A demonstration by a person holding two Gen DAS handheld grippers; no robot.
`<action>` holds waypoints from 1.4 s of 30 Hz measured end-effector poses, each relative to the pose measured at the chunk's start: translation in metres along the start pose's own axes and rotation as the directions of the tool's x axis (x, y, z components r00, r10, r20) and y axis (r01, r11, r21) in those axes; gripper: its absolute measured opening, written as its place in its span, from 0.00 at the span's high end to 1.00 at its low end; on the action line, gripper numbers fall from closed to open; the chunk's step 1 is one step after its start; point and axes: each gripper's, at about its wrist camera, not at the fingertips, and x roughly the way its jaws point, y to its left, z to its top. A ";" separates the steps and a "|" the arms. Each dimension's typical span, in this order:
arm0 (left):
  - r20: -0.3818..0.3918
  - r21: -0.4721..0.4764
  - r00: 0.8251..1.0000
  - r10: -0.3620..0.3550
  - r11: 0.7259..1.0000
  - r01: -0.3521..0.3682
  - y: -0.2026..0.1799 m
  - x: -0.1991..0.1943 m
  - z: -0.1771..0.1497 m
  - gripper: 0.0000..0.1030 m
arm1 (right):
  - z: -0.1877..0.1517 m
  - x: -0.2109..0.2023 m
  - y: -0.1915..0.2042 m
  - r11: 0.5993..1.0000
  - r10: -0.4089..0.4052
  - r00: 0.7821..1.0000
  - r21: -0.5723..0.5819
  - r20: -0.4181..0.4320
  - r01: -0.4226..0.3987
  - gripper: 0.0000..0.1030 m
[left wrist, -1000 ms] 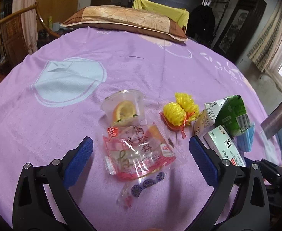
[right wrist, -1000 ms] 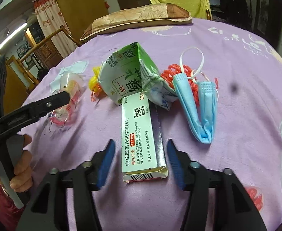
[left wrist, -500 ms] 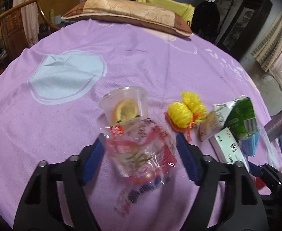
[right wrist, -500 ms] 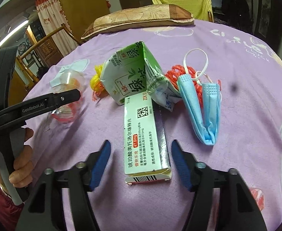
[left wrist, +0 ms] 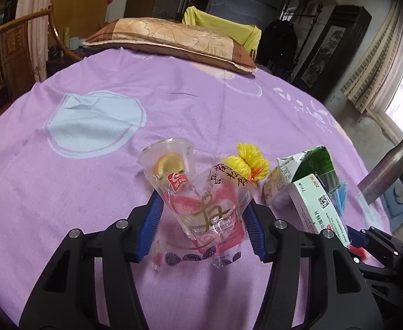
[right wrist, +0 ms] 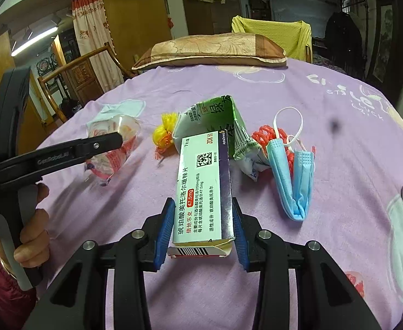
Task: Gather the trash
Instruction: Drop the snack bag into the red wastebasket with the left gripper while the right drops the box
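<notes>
The left tool (left wrist: pixel 204 227) has just clamped a crumpled clear red-printed wrapper (left wrist: pixel 207 206); the right tool (right wrist: pixel 201 231) grips a white-green medicine box (right wrist: pixel 201 187).

A pillow (left wrist: pixel 171 42) is lying far ahead on the purple sheet (left wrist: pixel 91 170); a yellow chair (right wrist: pixel 281 34) is standing behind it.

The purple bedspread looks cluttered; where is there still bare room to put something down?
Free: the wide stretch of purple bedspread between the pillow and the clear cup, including the pale blue circle. Also free: the near right side beyond the blue mask. Crowded: the middle row, where cup, yellow mesh, green carton and mask sit close together.
</notes>
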 end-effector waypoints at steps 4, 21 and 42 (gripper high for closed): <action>-0.002 -0.047 1.000 -0.025 0.999 0.025 0.011 -0.021 -0.008 0.45 | -0.002 -0.005 0.002 0.999 0.035 0.999 0.001 0.003 -0.035 0.61; 0.147 -0.232 0.964 0.223 0.955 -0.186 0.089 -0.199 -0.104 0.45 | -0.020 -0.043 0.013 0.983 0.180 0.978 0.015 0.107 -0.182 0.61; -0.073 -0.571 0.898 0.434 0.720 -0.394 0.281 -0.252 -0.233 0.12 | -0.038 -0.050 0.212 0.902 0.356 0.933 -0.242 -0.049 -0.357 0.62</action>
